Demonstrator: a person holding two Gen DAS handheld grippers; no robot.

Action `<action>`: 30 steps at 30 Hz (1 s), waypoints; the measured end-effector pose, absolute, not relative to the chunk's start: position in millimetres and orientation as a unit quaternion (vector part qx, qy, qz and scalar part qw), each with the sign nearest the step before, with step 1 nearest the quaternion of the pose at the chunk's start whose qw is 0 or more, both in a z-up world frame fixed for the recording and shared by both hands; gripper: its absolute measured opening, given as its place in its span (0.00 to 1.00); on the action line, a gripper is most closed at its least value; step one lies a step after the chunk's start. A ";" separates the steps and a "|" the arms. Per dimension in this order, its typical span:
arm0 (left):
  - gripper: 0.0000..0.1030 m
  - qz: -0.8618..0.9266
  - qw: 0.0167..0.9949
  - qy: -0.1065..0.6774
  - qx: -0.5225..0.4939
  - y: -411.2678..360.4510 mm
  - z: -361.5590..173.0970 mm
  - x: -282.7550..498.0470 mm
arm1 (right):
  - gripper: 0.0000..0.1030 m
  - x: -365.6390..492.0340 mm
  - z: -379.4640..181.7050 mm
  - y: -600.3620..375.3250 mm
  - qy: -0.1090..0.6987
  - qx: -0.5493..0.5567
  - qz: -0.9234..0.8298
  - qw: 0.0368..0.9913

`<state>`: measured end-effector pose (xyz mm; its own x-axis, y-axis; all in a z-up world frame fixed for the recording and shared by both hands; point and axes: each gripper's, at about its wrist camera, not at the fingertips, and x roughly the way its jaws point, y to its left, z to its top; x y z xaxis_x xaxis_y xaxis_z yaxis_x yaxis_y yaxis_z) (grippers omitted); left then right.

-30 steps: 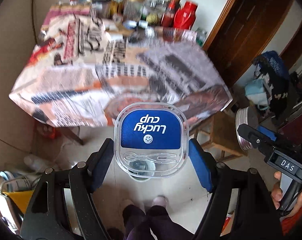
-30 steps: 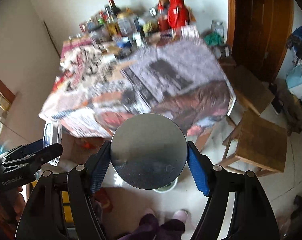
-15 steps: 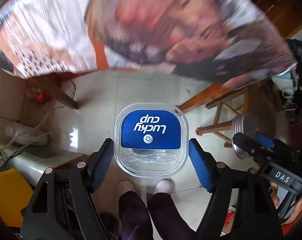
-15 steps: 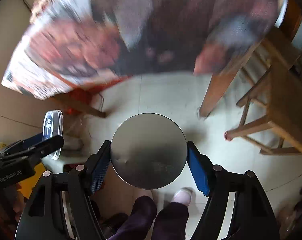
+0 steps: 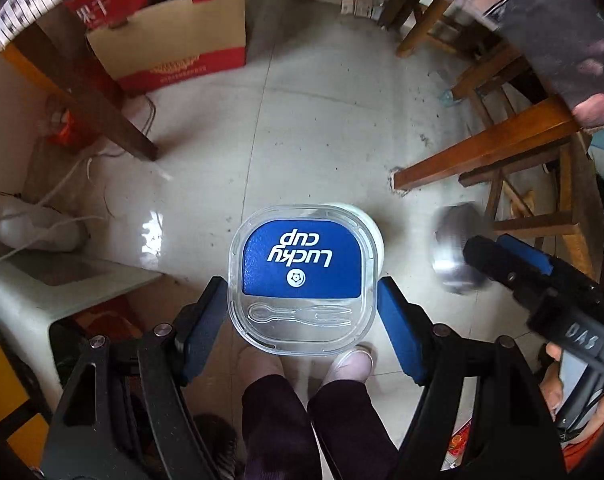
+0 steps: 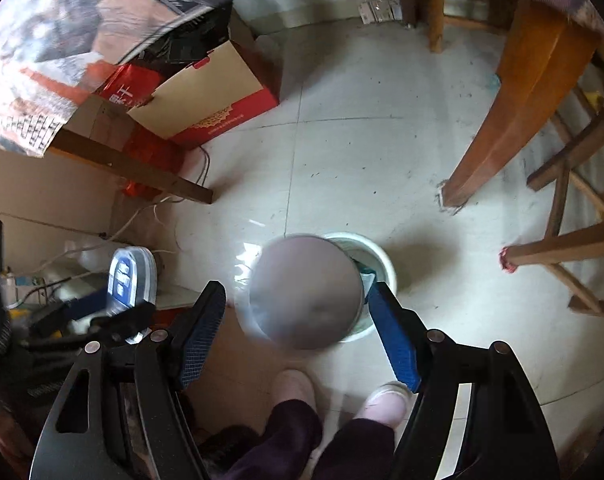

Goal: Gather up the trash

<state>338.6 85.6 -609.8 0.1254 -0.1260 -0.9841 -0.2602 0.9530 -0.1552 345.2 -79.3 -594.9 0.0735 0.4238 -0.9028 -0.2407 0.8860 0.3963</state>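
**Two tongs over the white bin**

Pale floor tiles [image 5: 322, 128] fill the room under the table, and a person stands on them in light slippers [image 6: 294, 388] and dark trousers, at six o'clock in both wrist views.

Just above the slippers is the left gripper [image 5: 298, 300]. Its blue pads squeeze a see-through tub [image 5: 300, 256] from both sides. The tub has a blue lid that says "Lucky cup", and a little clear spoon and fork are tucked in its edge. The tub points straight down.

At three o'clock from it is the right gripper [image 6: 298, 304]. Its jaws stand apart. A round silver can [image 6: 306, 292] is between them, but it looks blurry, and a thin gap shows beside each pad. So the pads are not pressing on it.

Under both things sits a round white bin [image 6: 384, 260] on the floor. Its rim peeks out past the can at two o'clock, and something green and white lies inside. From the left wrist, the rim shows just behind the tub.

Further off, a thick wooden table leg [image 6: 514, 112] stands at two o'clock, with a wooden stool [image 6: 562, 248] at three o'clock. A red and tan cardboard box [image 6: 206, 92] sits under the table at eleven o'clock, with white cords on the floor near it at nine o'clock.
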 end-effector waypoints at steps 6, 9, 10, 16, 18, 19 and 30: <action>0.73 0.024 0.728 0.669 -0.150 69.8 -625.3 346.4 | 0.69 344.2 -598.1 -87.3 0.649 0.050 0.204 0.732; 0.73 0.005 0.724 0.673 -0.152 57.8 -627.9 353.6 | 0.69 342.9 -591.4 -95.3 0.648 0.045 0.192 0.735; 0.74 -0.001 0.720 0.677 -0.154 53.6 -629.0 356.3 | 0.69 342.4 -587.8 -99.3 0.647 0.042 0.187 0.738; 0.83 -0.015 0.694 0.699 -0.172 38.7 -634.3 367.3 | 0.69 345.0 -566.4 -113.0 0.638 0.035 0.172 0.750; 0.83 -0.013 0.699 0.696 -0.165 37.0 -625.8 366.9 | 0.69 345.7 -557.6 -115.4 0.634 0.035 0.169 0.754; 0.83 -0.011 0.703 0.693 -0.159 35.6 -620.5 366.7 | 0.69 345.9 -552.4 -116.1 0.633 0.035 0.168 0.755; 0.83 -0.014 0.746 0.654 -0.125 39.4 -493.1 357.3 | 0.69 335.6 -458.5 -110.2 0.611 0.039 0.173 0.772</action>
<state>357.3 39.4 -493.1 0.1445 -0.1840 -0.9723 -0.1427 0.9684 -0.2044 335.6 -110.2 -458.5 0.1948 0.3141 -0.9292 -0.2196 0.9373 0.2708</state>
